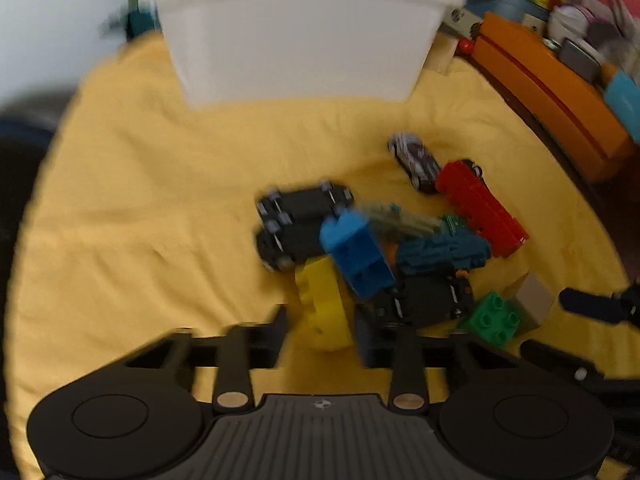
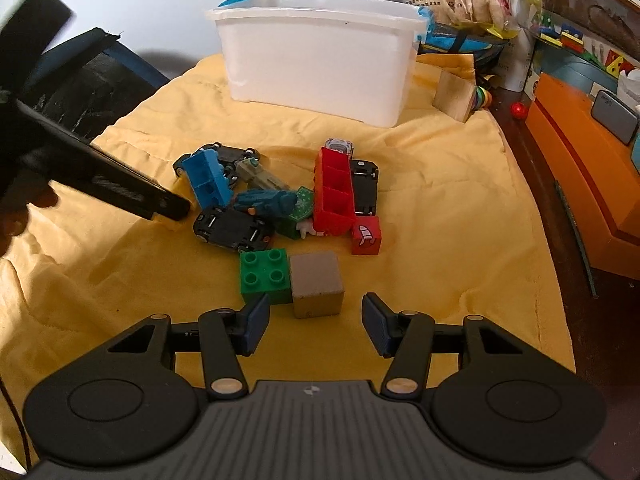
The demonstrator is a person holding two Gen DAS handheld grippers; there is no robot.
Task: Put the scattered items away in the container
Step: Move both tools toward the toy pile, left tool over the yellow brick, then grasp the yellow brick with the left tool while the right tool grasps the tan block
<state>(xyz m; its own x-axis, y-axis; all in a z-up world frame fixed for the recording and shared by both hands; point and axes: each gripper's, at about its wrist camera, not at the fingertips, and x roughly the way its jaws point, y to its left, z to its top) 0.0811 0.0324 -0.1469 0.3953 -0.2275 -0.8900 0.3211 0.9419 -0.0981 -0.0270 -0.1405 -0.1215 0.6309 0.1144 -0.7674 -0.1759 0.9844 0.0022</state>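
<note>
A white plastic bin (image 2: 316,60) stands at the far side of a yellow cloth (image 2: 120,280); it also shows in the left wrist view (image 1: 300,36). A pile of toys lies mid-cloth: blue brick (image 2: 208,178), red brick (image 2: 334,192), black toy cars (image 2: 232,228), green brick (image 2: 264,274), grey-tan cube (image 2: 316,284). My left gripper (image 1: 322,330) is open around a yellow brick (image 1: 324,304), with its jaws on either side. My right gripper (image 2: 316,320) is open just in front of the cube, empty.
An orange box (image 2: 580,176) stands off the cloth at the right. A wooden block (image 2: 454,96) lies beside the bin. Bags and toys crowd behind the bin. A small red cube (image 2: 366,236) and a dark blue toy figure (image 2: 264,200) lie in the pile.
</note>
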